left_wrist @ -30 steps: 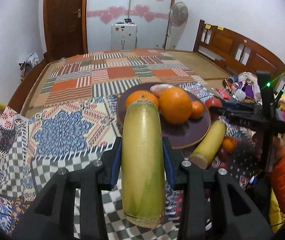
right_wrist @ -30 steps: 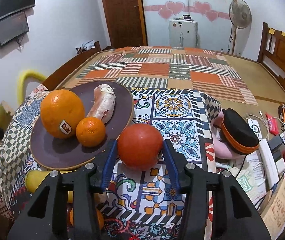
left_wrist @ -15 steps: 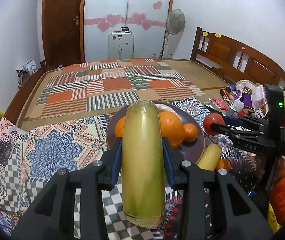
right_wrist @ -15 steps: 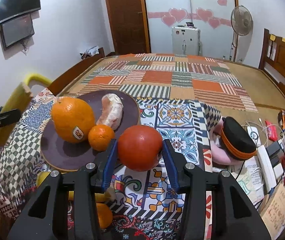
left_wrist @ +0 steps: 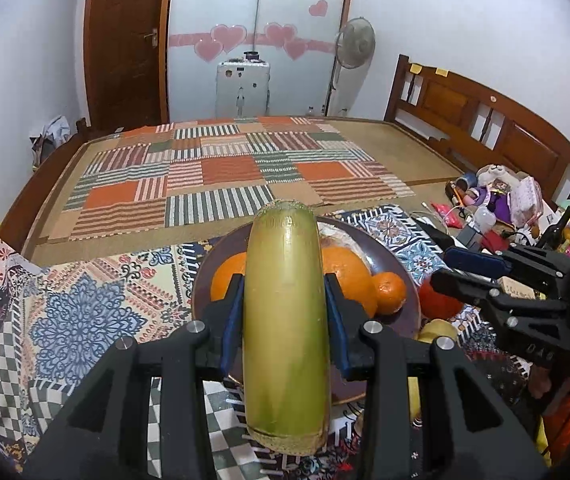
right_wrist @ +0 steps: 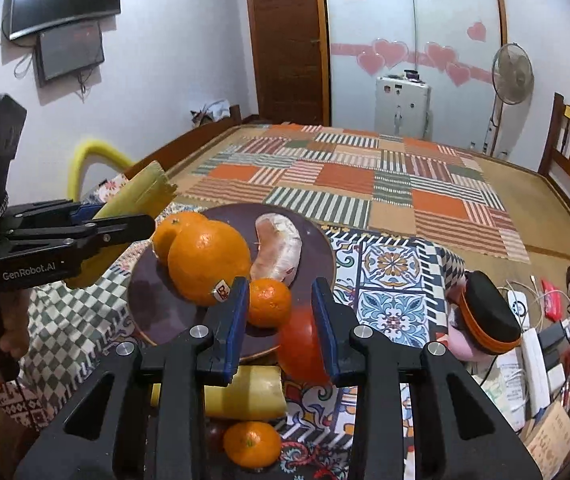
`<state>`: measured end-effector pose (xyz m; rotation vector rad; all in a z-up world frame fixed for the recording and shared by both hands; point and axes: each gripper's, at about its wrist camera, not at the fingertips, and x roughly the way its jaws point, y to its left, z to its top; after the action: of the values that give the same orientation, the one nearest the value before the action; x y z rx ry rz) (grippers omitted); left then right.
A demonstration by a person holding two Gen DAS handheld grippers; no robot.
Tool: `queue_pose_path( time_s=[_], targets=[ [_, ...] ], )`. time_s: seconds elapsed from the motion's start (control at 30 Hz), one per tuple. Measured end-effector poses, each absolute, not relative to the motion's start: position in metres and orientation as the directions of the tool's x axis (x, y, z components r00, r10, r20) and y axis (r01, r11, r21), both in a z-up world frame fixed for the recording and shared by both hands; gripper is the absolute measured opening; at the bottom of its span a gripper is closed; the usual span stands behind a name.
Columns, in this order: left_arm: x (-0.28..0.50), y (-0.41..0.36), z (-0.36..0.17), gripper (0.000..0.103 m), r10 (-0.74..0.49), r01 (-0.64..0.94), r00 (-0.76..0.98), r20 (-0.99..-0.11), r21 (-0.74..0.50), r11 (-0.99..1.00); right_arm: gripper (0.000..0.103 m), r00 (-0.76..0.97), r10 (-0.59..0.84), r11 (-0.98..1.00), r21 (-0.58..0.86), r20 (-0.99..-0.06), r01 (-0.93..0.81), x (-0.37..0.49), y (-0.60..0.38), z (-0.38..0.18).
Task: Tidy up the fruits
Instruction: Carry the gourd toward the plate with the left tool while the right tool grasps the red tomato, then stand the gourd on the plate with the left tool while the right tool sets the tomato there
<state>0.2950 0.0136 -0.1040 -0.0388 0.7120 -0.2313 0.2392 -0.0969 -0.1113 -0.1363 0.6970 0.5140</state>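
A: Left wrist view first. Gripping anything?

B: Clamping hard with the left gripper (left_wrist: 284, 280) on the sugarcane piece (left_wrist: 285, 360), both pads pressing its sides. Lying lengthwise along the fingers, far end pointing ahead and hanging over the near half of the plate (left_wrist: 389, 248).

A: And lying which way from there?

B: Straight ahead and below, oranges crowding the middle. Coming in from the right side, the right gripper (left_wrist: 445, 268), with the red fruit (left_wrist: 441, 304) sitting just off the plate's right rim.

A: Now the right wrist view. Squeezing that fruit?

B: Apparently not. Jaws closing, yet nothing pinched between both pads; red fruit sitting low, tucked against the right finger, half hidden behind it, touching or just beside the plate's near edge. Showing through the gap, only a small mandarin (right_wrist: 269, 302) on the plate.

A: Nearer for the plate, then?

B: Probably the left, already hovering above it; needing a free spot left of the oranges, cane turning alongside them.
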Motion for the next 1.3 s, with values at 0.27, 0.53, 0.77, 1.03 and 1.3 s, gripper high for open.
queue_pose_path(
  time_s=[0.27, 0.53, 0.77, 1.03, 1.3],
  targets=[
    [0.303, 0.013, -0.118, 0.038, -0.217, 0.189, 0.728, -0.651, -0.114, 0.975, 0.03, 0.642, 0.405, 0.872, 0.065, -0.651, -0.485, 0.234, -0.114, -0.123],
    [0.304, 0.011, -0.119, 0.038, -0.193, 0.168, 0.753, -0.629, -0.1, 0.981, 0.037, 0.73, 0.326, 0.926, 0.048, -0.6, -0.373, 0.217, -0.166, -0.104],
    [0.302, 0.0, -0.118, 0.04, -0.135, 0.167, 0.766, -0.628, -0.007, 0.986, 0.047, 0.728, 0.268, 0.953, 0.059, -0.631, -0.299, 0.226, -0.192, -0.111],
    [0.293, 0.0, -0.115, 0.05, -0.128, 0.176, 0.755, -0.643, 0.012, 0.984, 0.051, 0.692, 0.296, 0.934, 0.049, -0.658, -0.353, 0.225, -0.172, -0.129],
    [0.28, -0.002, -0.107, 0.059, -0.137, 0.187, 0.766, -0.628, 0.013, 0.982, 0.048, 0.663, 0.271, 0.933, 0.022, -0.697, -0.358, 0.233, -0.164, -0.142]
  ],
)
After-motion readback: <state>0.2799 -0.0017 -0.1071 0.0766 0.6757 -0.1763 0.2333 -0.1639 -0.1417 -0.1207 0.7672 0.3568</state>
